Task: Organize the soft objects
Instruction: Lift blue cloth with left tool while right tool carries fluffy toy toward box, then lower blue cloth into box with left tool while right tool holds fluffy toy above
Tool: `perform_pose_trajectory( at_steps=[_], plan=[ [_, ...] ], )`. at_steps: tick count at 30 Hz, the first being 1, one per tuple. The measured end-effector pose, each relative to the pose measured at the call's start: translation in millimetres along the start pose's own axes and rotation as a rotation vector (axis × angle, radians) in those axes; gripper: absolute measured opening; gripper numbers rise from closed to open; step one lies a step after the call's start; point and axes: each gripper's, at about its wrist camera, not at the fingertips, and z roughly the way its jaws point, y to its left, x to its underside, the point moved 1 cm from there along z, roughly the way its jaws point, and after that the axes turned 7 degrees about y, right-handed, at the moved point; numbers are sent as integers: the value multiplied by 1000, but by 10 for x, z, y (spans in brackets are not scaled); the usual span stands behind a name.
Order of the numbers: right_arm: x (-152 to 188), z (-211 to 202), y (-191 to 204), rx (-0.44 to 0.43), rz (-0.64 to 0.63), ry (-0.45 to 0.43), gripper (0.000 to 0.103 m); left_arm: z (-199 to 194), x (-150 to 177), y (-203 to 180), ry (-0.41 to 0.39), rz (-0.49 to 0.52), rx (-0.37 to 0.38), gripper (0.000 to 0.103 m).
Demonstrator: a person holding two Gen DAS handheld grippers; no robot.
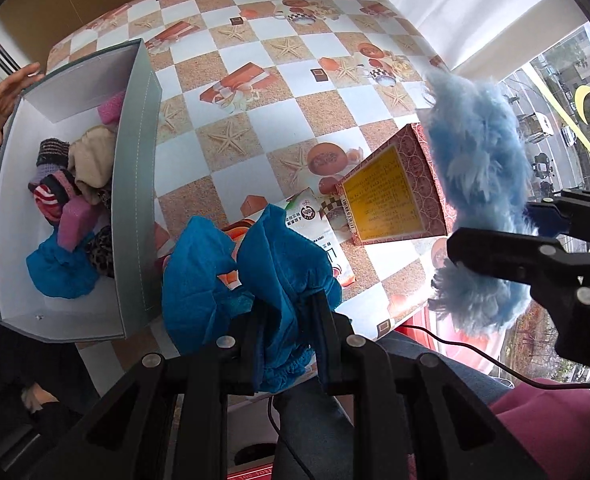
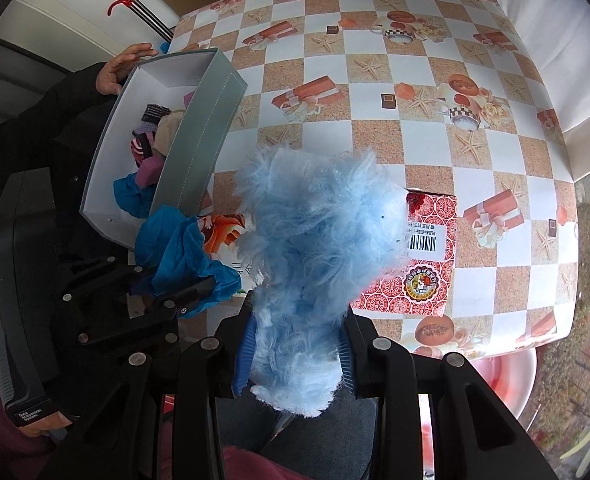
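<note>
My left tongs [image 1: 283, 320] are clamping a teal cloth [image 1: 231, 276] just beside the grey box [image 1: 135, 184] of soft items. My right tongs [image 2: 295, 356] are gripping a fluffy light-blue piece [image 2: 315, 240], holding it above the checkered surface [image 2: 375, 120], over a red carton [image 2: 427, 264].

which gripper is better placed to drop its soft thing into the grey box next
Left, probably. The left gripper is shut on the teal cloth, right beside the grey box wall. The right gripper holds the fluffy light-blue piece farther away, over the red carton.
</note>
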Motion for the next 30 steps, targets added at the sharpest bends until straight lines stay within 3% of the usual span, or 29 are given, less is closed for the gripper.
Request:
perform_pose_trajectory(
  at_steps=[30],
  plan=[
    [-116, 167, 459, 11, -88, 43, 36, -101, 139, 340, -28, -87, 2, 22]
  ],
)
